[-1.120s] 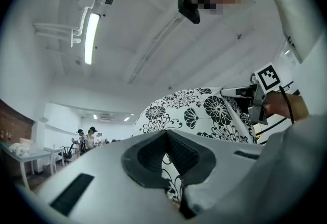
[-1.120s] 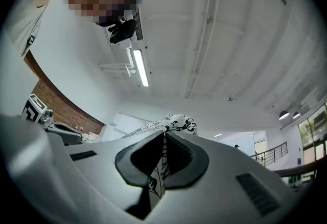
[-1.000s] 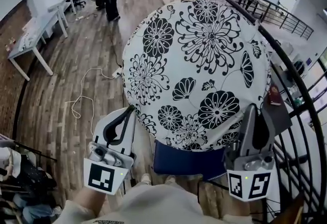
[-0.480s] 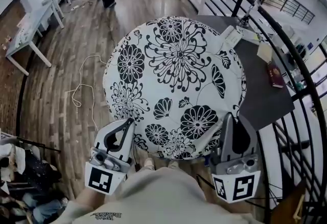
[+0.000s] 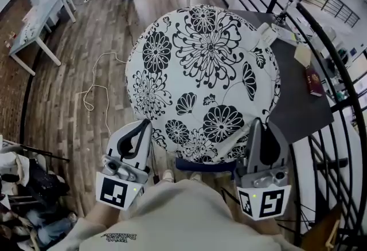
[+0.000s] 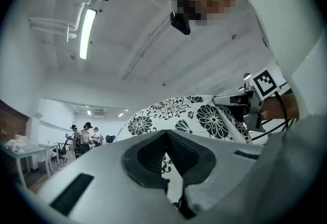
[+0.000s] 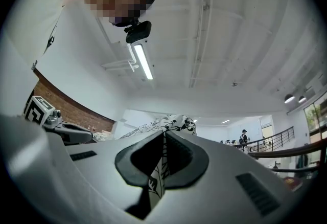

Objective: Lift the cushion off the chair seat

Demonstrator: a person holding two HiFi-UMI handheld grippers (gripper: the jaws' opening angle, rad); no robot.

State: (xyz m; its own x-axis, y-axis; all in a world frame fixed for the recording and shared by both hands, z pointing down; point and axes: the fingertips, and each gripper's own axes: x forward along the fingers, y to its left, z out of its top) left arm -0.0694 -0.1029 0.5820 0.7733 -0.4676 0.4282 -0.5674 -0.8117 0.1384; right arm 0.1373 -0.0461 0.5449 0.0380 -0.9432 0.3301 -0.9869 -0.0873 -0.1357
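cushion: the round cushion (image 5: 203, 72), white with black flowers, is held in front of the person, printed face toward them.
chair seat: a blue edge of the chair seat (image 5: 198, 165) shows just below the near rim. Cannot tell if they touch.
right gripper: the right gripper (image 5: 256, 124) has its jaws closed on a fold of printed fabric at the near-right rim.
left gripper: the left gripper (image 5: 144, 125) has its jaws together at the tips, printed fabric in the slot, at the near-left rim.
cushion vs tongs: it spans between the two and stretches away beyond both.
step: lift in hand; judged nearly clear of the seat.
next move: raise both sides evenly with the pinch firm, since thin fabric may slip. Keep clear of the dark table (image 5: 298, 112) on the right.
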